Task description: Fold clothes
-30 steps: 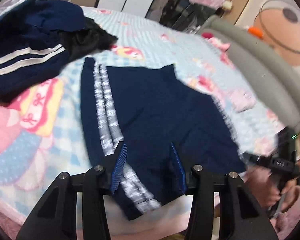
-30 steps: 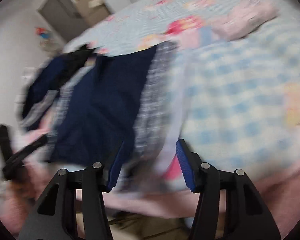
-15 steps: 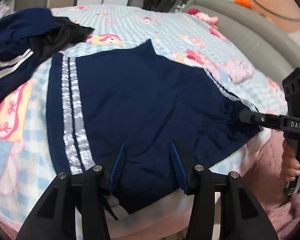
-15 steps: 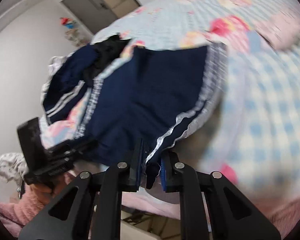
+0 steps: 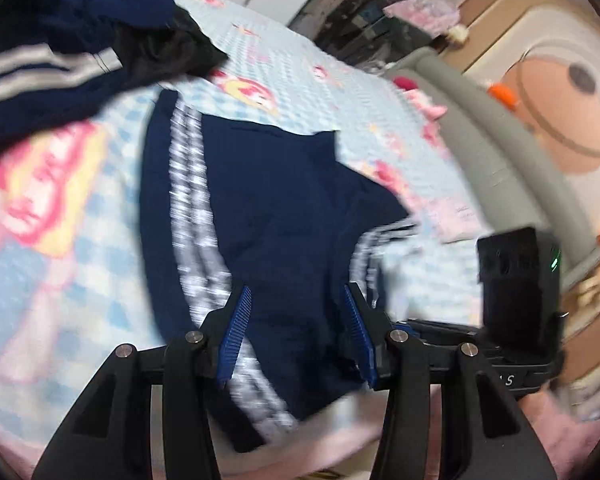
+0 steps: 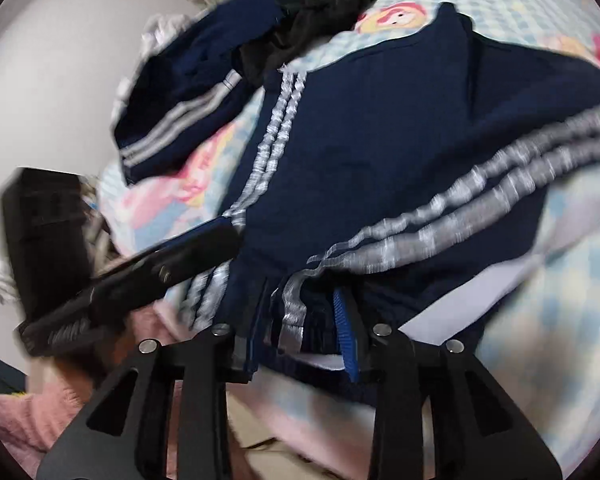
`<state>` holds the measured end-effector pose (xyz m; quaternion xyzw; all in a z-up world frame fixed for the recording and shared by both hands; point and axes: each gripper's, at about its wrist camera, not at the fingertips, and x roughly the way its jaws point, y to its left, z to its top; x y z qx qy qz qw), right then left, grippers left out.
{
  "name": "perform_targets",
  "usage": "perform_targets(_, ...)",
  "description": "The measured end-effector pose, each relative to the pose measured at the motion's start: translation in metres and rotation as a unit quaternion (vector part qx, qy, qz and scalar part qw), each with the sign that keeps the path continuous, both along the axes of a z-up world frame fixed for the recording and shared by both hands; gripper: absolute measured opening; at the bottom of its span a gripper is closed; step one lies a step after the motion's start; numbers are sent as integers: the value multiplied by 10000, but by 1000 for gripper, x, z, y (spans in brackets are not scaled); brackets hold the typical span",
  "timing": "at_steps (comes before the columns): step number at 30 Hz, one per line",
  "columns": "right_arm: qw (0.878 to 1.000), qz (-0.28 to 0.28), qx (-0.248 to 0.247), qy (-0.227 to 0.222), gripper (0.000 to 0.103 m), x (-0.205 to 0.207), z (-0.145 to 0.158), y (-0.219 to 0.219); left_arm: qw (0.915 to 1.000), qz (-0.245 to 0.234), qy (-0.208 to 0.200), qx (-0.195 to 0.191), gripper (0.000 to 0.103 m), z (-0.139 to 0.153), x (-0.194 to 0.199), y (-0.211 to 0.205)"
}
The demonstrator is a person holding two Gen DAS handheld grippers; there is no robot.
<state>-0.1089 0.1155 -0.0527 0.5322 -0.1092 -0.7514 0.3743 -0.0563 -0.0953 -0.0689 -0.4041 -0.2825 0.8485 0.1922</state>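
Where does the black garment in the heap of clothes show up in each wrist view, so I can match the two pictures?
Left wrist view: the black garment is upper left, beside a navy striped garment in the heap.
Right wrist view: it is top centre, right of that same striped garment.
Shared landmark: the navy shorts with white side stripes, spread on the checked bedsheet just below the black garment.

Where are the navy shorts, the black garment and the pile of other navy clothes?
navy shorts (image 5: 272, 208), left wrist view, flat middle panel.
black garment (image 6: 300, 36), right wrist view, crumpled centre.
navy pile (image 5: 60, 32), left wrist view, fabric above the stripes.
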Motion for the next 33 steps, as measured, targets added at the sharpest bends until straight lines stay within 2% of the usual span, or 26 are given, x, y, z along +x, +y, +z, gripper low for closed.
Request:
perform_targets(1, 9999, -77, -77, 64, 36, 3, 5, 9, 9999, -86, -25, 128, 49, -1, -2, 2)
perform_targets(3, 9990, -290, -76, 340, 46, 11, 17, 31, 9997, -218, -133, 25, 49, -5, -5, 14)
perform_targets(6, 9965, -466, 285, 641, 46, 20, 22, 47, 9986, -416, -293, -129, 49, -9, -9, 31)
perform_targets(9, 9949, -489, 623, 619, 46, 24, 9, 50, 9967, -614, -454, -283, 49, -14, -14, 48)
perform_targets(10, 9953, -467, 645, 551, 46, 26, 5, 51, 9958, -680, -507, -334, 45, -16, -16, 54)
perform_targets(12, 9942, -339, 789, 649, 46, 30, 1, 45, 9956, -647, -524, -421, 22, -17, -17, 58)
perform_targets(13, 9923, -237, 916, 800, 46, 33, 2, 40, 9960, -601, -507, -425, 21, -16, -17, 57)
perform_targets(16, 9851, -146, 1237, 1185, 47, 35, 1, 28, 9983, -437, -304, -219, 17, -4, -12, 51)
perform_targets(19, 9809, -217, 1402, 1333, 47, 33, -5, 25, 9995, -310, -87, -12, 15, 11, -7, 45)
perform_targets(21, 9799, -307, 1385, 1406, 47, 30, -6, 24, 9994, -308, 24, 160, 15, 18, -2, 41)
perform_targets(24, 9818, -441, 1110, 1474, 47, 24, -4, 22, 9988, -263, 119, 403, 15, 24, 5, 35)
perform_targets(25, 9821, -484, 1010, 1515, 45, 21, -2, 22, 9987, -229, 118, 445, 15, 24, 6, 32)
perform_targets(27, 9795, -623, 1075, 1587, 25, 13, -3, 14, 9990, -153, 43, 428, 14, 19, 7, 29)
perform_targets(29, 9773, -789, 1093, 1633, 18, 10, -1, 13, 9996, -105, -153, 191, 14, 9, 5, 33)
perform_targets(33, 9714, -870, 1282, 1800, 16, 21, 3, 15, 9982, -126, -583, 66, 14, -14, 2, 39)
